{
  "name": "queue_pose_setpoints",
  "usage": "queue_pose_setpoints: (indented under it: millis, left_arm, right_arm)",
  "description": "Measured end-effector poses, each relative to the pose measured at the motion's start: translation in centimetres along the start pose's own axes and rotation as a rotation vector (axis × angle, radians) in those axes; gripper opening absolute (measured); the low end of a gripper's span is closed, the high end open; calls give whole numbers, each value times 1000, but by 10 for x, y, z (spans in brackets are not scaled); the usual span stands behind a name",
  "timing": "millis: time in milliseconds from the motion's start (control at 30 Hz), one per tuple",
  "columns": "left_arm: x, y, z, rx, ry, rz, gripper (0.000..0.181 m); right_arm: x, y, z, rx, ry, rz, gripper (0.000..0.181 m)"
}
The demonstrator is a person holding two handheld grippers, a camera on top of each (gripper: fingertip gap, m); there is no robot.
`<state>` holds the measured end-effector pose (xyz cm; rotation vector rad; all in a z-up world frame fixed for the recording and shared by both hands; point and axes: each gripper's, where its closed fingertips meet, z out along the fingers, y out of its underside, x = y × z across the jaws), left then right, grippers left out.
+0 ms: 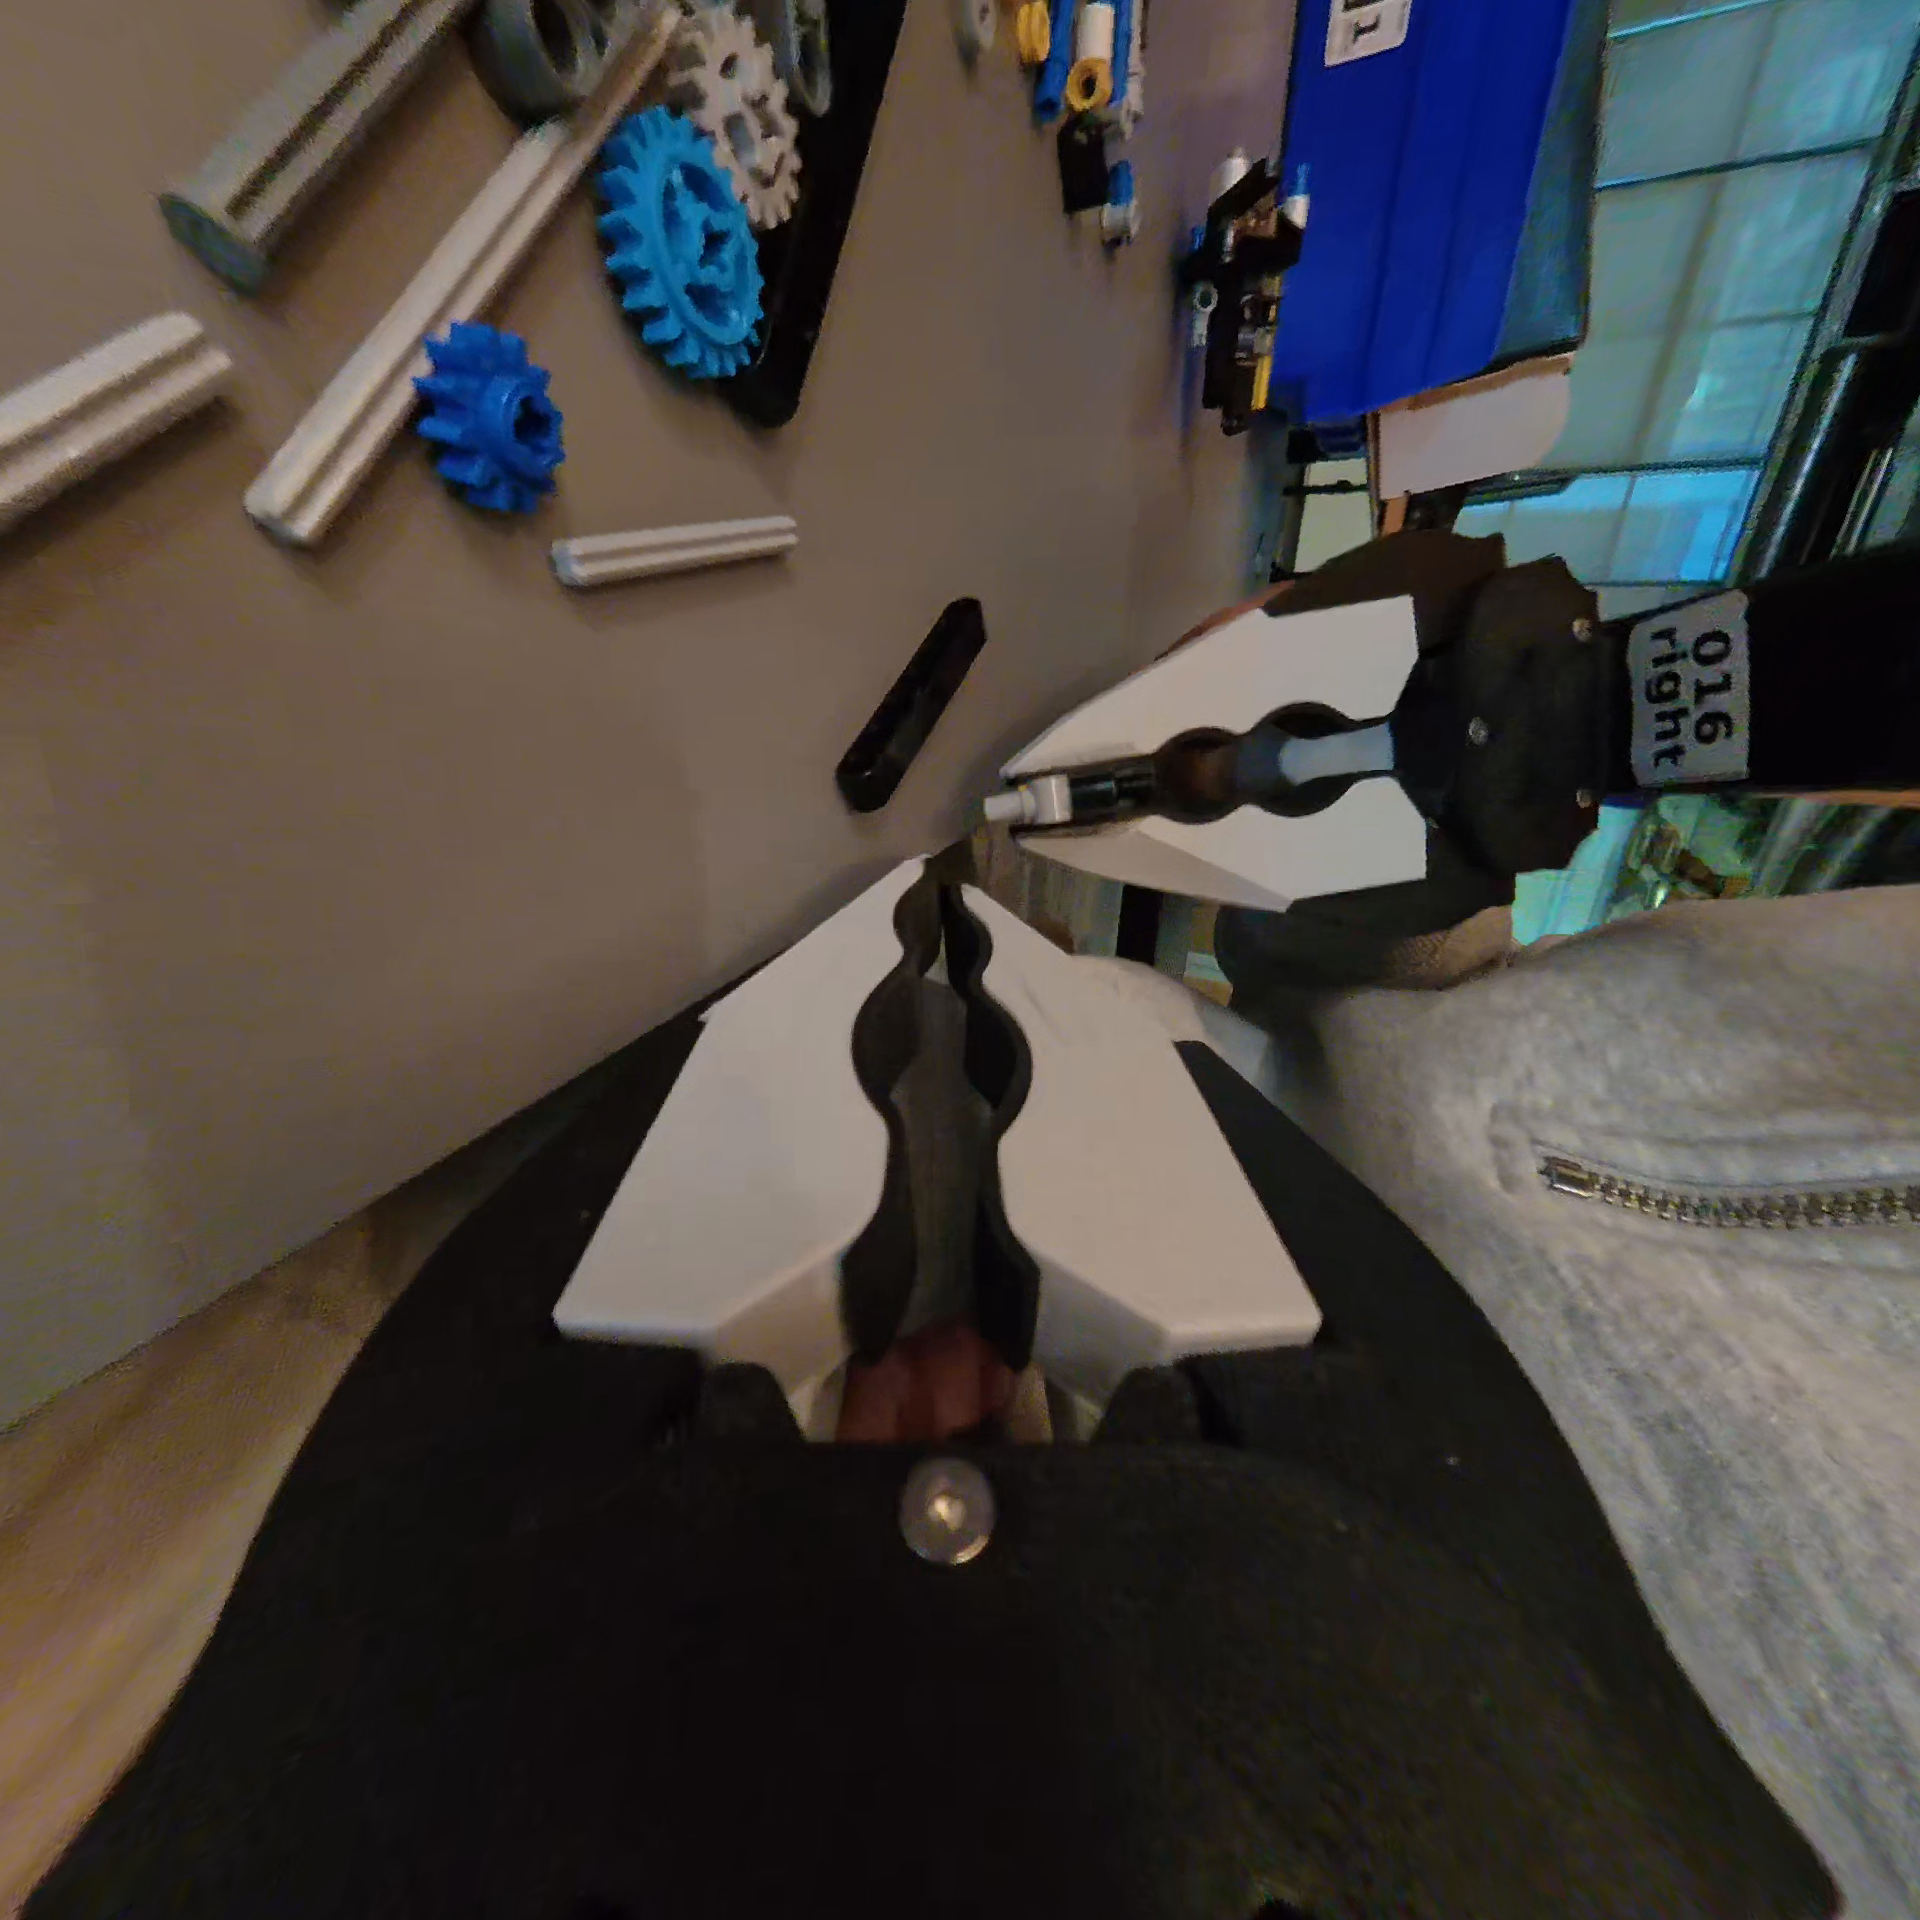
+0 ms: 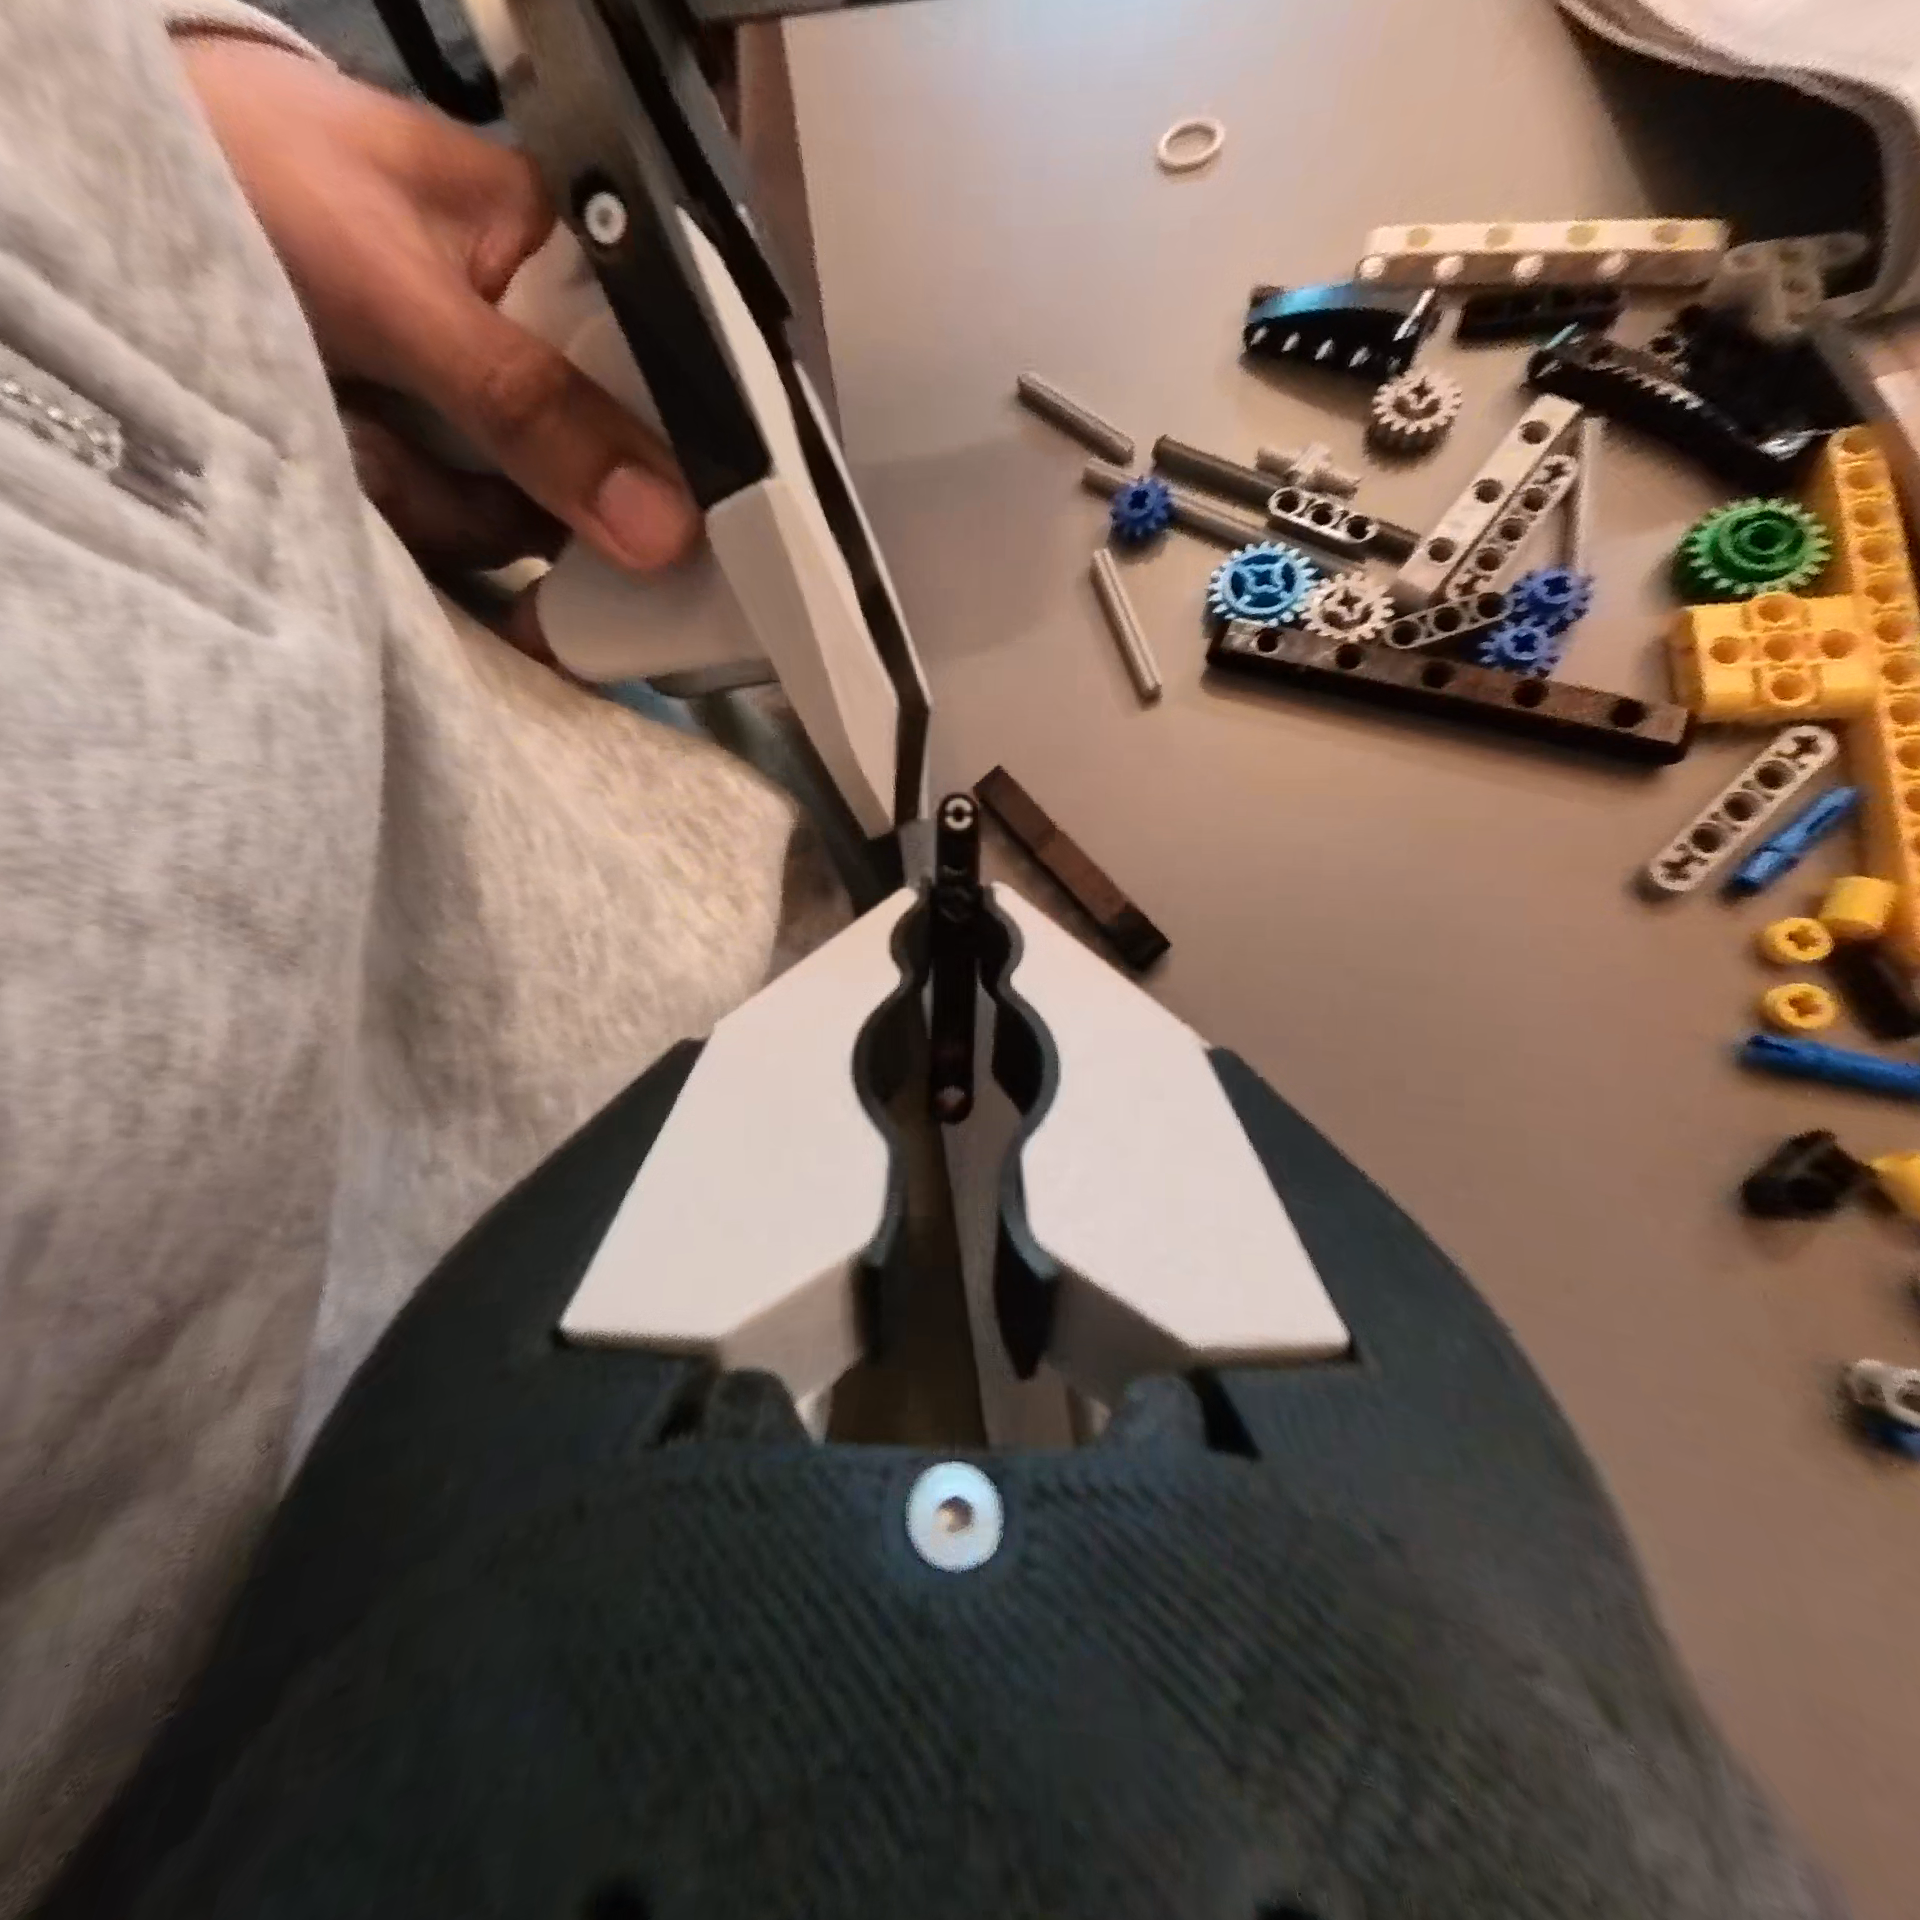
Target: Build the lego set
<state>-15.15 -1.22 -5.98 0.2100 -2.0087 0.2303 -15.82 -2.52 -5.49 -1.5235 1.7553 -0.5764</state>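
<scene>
My right gripper (image 2: 954, 904) is shut on a thin black liftarm (image 2: 955, 935), whose end hole sticks out past the fingertips. In the left wrist view the right gripper (image 1: 1013, 805) comes in from the right, and a light grey pin (image 1: 1029, 802) shows at the liftarm's end. My left gripper (image 1: 940, 873) has its jaws pressed together, with nothing clearly seen between them. Its tips sit just beside the liftarm's end, above the table edge. It also shows in the right wrist view (image 2: 906, 821), held by a hand (image 2: 468, 343).
A short black beam (image 1: 912, 707) lies on the grey table just behind the tips. Farther off are blue gears (image 1: 681, 244), grey axles (image 1: 673, 549), a long black beam (image 2: 1444, 691), yellow beams (image 2: 1870, 644) and a green gear (image 2: 1751, 545). A grey sweater (image 2: 208, 727) is close by. Both grippers' tips are close together, under 4 cm apart. From either gripper's tips it is about 15 centimeters to the green gear (image 2: 1751, 545).
</scene>
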Motion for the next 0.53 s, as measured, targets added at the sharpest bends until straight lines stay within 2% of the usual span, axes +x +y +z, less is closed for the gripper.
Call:
queue_pose_setpoints:
  millis: [167,367,467,533]
  left_arm:
    - [11,-8,-7,56,43,72,5]
    - [4,-17,-2,66,-123,354,26]
    - [4,-22,5,84,-184,484,38]
    - [6,-25,10,86,-224,576,38]
  right_arm:
    - [14,-11,-5,96,15,181,5]
    - [47,-6,-30,221,182,382,5]
    - [52,4,-39,255,260,438,7]
    - [53,9,-44,290,297,455,7]
